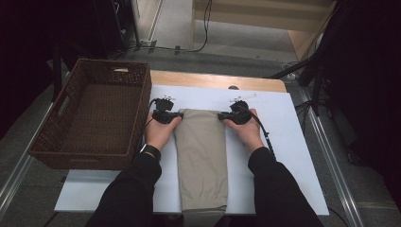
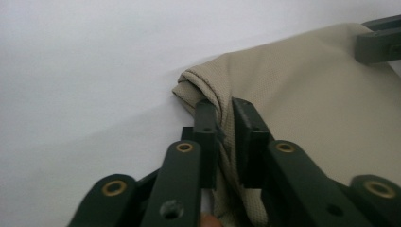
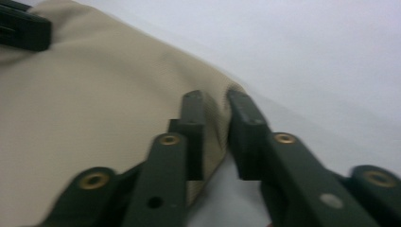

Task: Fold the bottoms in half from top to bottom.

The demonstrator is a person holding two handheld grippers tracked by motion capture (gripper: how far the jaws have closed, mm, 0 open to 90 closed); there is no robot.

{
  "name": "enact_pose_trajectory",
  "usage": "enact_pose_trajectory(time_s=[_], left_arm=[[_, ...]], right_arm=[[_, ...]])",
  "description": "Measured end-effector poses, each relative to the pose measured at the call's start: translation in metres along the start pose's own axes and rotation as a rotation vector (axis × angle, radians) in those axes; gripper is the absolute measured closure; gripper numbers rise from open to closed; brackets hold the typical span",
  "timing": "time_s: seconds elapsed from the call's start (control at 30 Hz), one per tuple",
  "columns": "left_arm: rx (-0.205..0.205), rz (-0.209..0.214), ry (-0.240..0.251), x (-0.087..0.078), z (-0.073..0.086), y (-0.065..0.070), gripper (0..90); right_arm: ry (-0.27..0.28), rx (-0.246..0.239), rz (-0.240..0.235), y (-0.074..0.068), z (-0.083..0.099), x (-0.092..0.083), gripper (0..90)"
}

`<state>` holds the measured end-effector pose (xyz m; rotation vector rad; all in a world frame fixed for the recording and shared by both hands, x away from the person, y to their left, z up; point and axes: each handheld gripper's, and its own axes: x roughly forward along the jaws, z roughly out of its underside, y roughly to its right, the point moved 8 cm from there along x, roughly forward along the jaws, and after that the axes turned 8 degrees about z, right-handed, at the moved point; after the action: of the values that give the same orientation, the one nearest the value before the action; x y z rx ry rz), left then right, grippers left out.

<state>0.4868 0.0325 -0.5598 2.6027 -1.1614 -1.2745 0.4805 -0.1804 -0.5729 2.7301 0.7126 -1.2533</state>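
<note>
Now | left gripper [image 1: 178, 114], right gripper [image 1: 221, 115]: each pinching folded beige cloth [image 1: 202, 156] corners | wicker basket [image 1: 64, 142] beside left.

**Both hands down, both sets of jaws pinched in**

Two black-sleeved forearms came up from the 6 o'clock edge in the high view, fanning a little toward 11 and 1 o'clock. The left hand [image 1: 158, 132] sat palm-down behind the left gripper [image 1: 178, 115], whose jaws pointed toward 3 o'clock. The right hand [image 1: 247, 131] mirrored it, with the right gripper [image 1: 220, 115] aimed toward 9 o'clock, cable trailing back past the wrist toward 5 o'clock. A dark band showed on the left wrist. In each gripper view the two black jaws stood nearly together, clamped on a thin fold of the tan cloth [image 1: 201, 156].
</note>
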Motion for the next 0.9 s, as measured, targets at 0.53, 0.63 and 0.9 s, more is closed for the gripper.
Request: enact_pose_trajectory(time_s=[0.53, 0.63, 0.9], left_arm=[[0.054, -0.020, 0.087, -0.018, -0.055, 0.007, 88.1], [0.065, -0.026, 0.112, -0.023, -0.072, 0.008, 88.1], [0.113, -0.043, 0.146, -0.030, -0.107, 0.008, 88.2]], right_arm=[[0.072, -0.043, 0.057, 0.010, -0.035, -0.025, 87.7], [0.098, -0.044, 0.071, 0.014, -0.049, -0.033, 87.6], [0.142, -0.057, 0.109, 0.026, -0.083, -0.047, 87.7]])
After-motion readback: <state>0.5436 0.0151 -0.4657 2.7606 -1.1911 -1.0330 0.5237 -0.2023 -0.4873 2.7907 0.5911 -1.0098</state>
